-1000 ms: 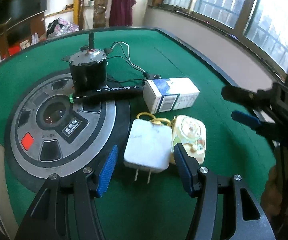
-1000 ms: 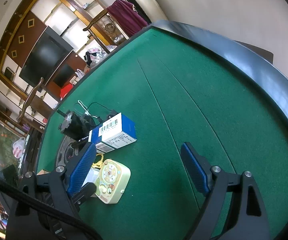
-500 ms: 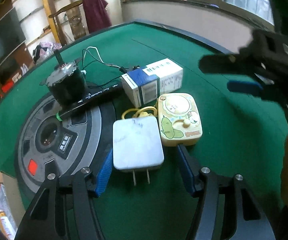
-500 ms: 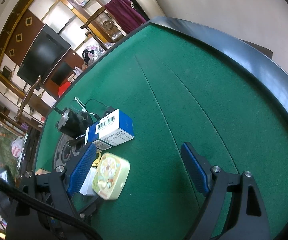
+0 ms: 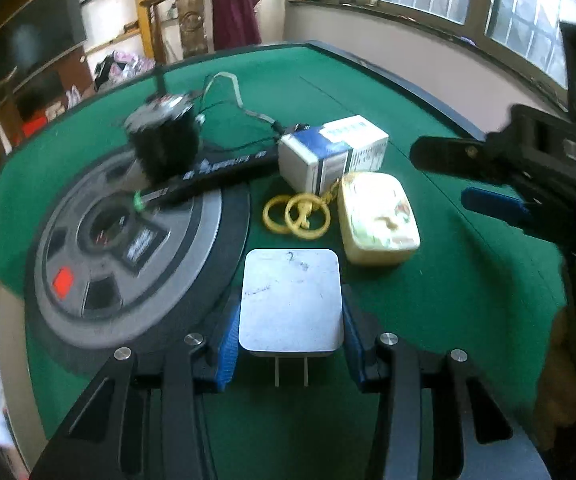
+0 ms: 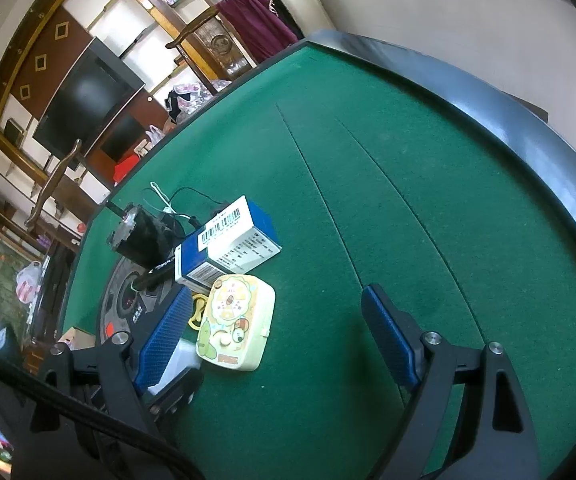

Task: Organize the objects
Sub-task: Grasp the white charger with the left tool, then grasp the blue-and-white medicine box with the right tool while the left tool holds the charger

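Note:
On the green table, my left gripper (image 5: 291,344) is shut on a white square charger (image 5: 291,300), its blue pads against both sides and its prongs pointing back at me. Beyond it lie yellow rings (image 5: 296,212), a cream cartoon case (image 5: 376,218) and a blue-and-white box (image 5: 334,152). My right gripper (image 6: 276,340) is open and empty, hovering over bare felt to the right of the case (image 6: 234,326) and box (image 6: 228,240); it also shows at the right of the left wrist view (image 5: 488,184).
A grey round disc (image 5: 128,248) lies left of the charger. A black motor with wires (image 5: 166,140) and a black pen (image 5: 208,180) rest on its far side. The table's dark rim (image 6: 528,152) curves along the right. A chair (image 5: 192,20) stands behind the table.
My left gripper moved forward around the charger and closed on it. The yellow rings are now uncovered beyond the charger. The right gripper stayed open, nearly still.

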A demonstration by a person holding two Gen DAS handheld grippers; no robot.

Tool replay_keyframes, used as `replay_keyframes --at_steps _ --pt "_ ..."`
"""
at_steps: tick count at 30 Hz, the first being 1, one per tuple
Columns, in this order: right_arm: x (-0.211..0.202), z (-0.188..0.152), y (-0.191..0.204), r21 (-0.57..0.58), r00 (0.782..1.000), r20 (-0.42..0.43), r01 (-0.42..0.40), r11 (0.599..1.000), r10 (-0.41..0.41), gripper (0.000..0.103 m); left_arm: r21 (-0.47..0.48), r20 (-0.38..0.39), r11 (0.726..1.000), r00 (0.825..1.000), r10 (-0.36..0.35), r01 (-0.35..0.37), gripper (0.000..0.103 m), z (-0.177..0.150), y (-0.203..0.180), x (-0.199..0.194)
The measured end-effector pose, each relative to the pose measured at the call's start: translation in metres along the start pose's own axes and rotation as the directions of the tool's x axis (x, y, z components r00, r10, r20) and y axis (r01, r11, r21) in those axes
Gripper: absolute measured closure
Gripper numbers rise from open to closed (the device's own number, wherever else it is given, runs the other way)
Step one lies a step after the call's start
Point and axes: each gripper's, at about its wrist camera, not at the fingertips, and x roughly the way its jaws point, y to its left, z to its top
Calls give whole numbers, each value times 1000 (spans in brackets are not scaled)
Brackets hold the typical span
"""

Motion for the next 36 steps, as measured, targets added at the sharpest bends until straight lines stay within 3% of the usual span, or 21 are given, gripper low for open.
replay_keyframes --at_steps 8,12,18,25,28,32,36 --pt "6 -2 2 -14 1000 -23 7 1000 -8 17 -86 12 996 1000 -24 25 65 -47 2 -48" --pt "8 -7 11 -63 999 -23 30 998 -32 17 -108 53 994 999 2 3 65 -58 2 -66" --pt "14 -17 28 -170 993 5 114 979 -115 17 -139 92 990 996 12 1 65 -76 17 -91" --pt "20 -23 41 -248 977 22 210 946 -211 17 -190 71 982 997 21 -7 65 -101 31 -100" --pt "16 -18 42 -228 976 15 213 950 -216 17 -178 80 984 996 26 -11 65 -106 31 -101" --pt "7 2 49 -180 985 18 171 969 -171 17 -219 85 974 996 -40 58 65 -111 39 -101" --pt "25 31 53 -63 991 -63 113 992 -117 16 -225 106 971 992 -62 84 65 -111 42 -106"
